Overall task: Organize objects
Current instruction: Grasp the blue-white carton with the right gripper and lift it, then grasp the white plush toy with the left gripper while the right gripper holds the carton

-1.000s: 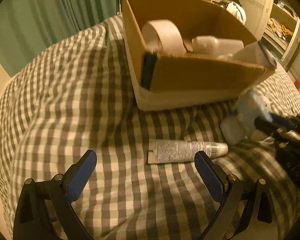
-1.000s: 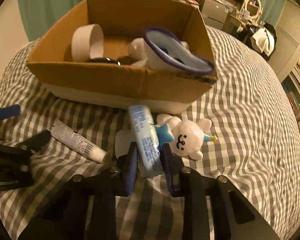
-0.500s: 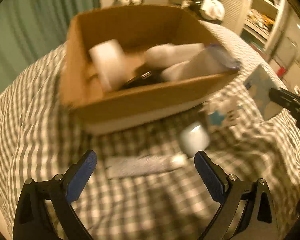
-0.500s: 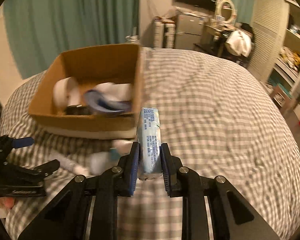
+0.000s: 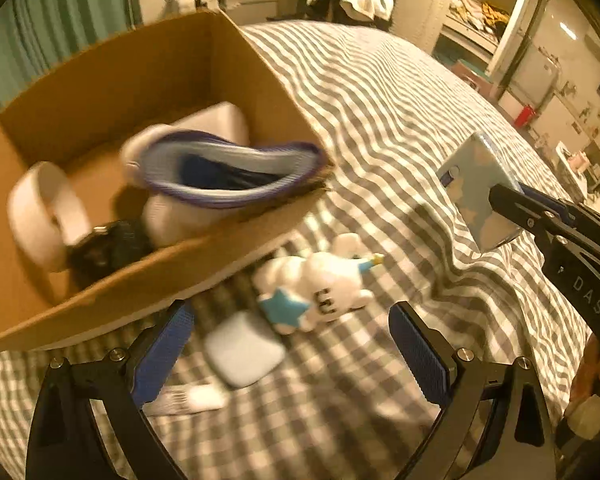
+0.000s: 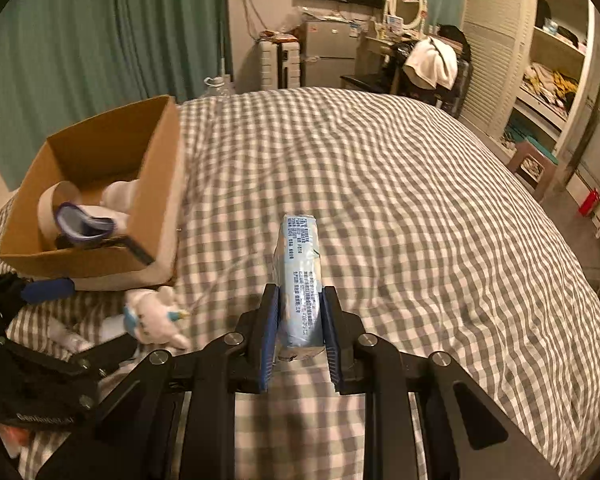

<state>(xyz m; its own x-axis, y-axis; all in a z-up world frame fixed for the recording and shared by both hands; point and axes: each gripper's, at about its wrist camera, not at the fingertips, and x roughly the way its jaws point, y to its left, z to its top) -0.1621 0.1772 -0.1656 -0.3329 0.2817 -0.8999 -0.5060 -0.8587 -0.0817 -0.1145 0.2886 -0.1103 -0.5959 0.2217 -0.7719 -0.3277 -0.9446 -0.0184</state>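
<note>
My right gripper (image 6: 299, 320) is shut on a light blue tissue pack (image 6: 299, 276) and holds it above the checked bedspread, right of the cardboard box (image 6: 160, 184). The pack also shows in the left wrist view (image 5: 478, 188). My left gripper (image 5: 290, 354) is open and empty, low over the bed in front of the box (image 5: 228, 60). Between its fingers lie a white plush toy with a blue star (image 5: 320, 292), a small white pad-like case (image 5: 244, 354) and a white tube (image 5: 192, 398). The box holds a tape roll (image 5: 40, 216), a purple-rimmed pouch (image 5: 224, 172) and a dark object (image 5: 108, 244).
The checked bed (image 6: 400, 200) stretches wide to the right of the box. Green curtains (image 6: 80, 48) hang behind the box. A fridge, desk and shelves (image 6: 552, 60) stand beyond the bed's far side.
My right gripper has lifted the tissue pack off the bed and swung it up and to the right. My left gripper has turned right, from the tube toward the plush toy and the case.
</note>
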